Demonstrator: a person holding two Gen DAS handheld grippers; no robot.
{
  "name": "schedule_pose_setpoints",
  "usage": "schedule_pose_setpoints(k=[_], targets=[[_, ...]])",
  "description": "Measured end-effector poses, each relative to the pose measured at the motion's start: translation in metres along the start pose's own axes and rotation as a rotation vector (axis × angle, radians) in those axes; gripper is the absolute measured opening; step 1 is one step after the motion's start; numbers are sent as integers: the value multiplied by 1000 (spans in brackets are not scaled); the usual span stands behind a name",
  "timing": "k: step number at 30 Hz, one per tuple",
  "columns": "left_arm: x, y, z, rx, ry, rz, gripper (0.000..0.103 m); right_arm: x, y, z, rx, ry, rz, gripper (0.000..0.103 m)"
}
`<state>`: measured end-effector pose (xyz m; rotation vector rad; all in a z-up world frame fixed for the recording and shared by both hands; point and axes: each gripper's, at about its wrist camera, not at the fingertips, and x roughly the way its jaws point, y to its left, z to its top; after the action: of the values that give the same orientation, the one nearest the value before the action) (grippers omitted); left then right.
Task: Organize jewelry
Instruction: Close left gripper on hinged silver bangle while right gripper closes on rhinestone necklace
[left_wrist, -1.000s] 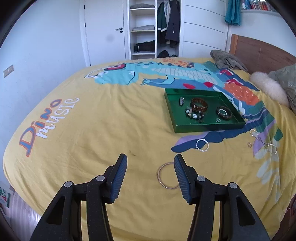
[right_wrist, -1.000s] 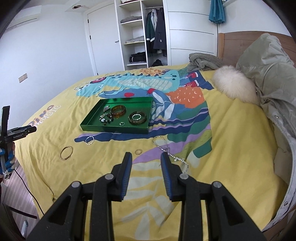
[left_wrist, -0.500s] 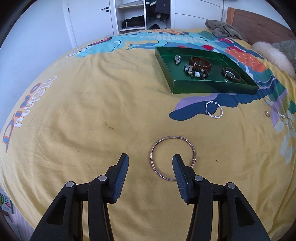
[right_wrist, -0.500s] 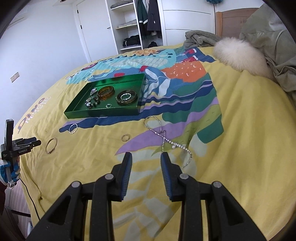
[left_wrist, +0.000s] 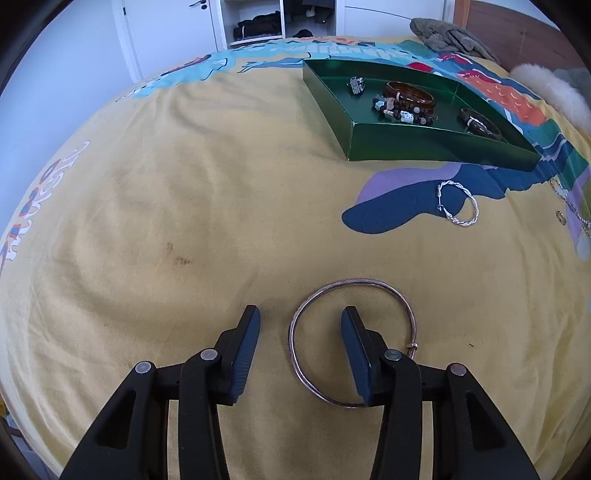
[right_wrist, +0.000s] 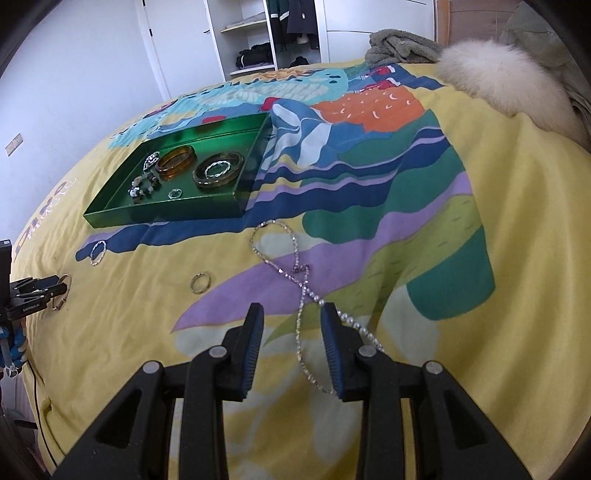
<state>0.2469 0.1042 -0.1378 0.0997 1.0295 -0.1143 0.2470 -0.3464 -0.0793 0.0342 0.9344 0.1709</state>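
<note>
A thin metal bangle lies flat on the yellow bedspread. My left gripper is low over it, its jaws closing; the bangle's left rim lies between the fingers, the right finger stands inside the ring, and neither pad presses it. My right gripper stands open over a rhinestone necklace, one strand running between its fingers. A green tray holds an amber bangle, a dark bangle and a beaded bracelet.
A twisted silver bracelet and a small ring lie loose on the bedspread in front of the tray. A fluffy white cushion and grey clothes sit near the headboard. A wardrobe stands beyond the bed.
Both grippers have sunk toward the bed. The left one came down over the bangle with its jaws a little narrower; the right one moved forward over the necklace.
</note>
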Motion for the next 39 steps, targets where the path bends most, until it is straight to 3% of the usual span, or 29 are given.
schedule_pose_setpoints(k=[11, 25, 39], targets=[[1, -2, -2, 4, -22, 3, 45, 60, -3, 16, -57, 90, -20, 31], [1, -11, -6, 8, -63, 47, 37, 67, 4, 12, -100, 100, -69, 29], [-3, -16, -12, 18, -77, 51, 25, 62, 17, 11, -110, 108, -116, 6]])
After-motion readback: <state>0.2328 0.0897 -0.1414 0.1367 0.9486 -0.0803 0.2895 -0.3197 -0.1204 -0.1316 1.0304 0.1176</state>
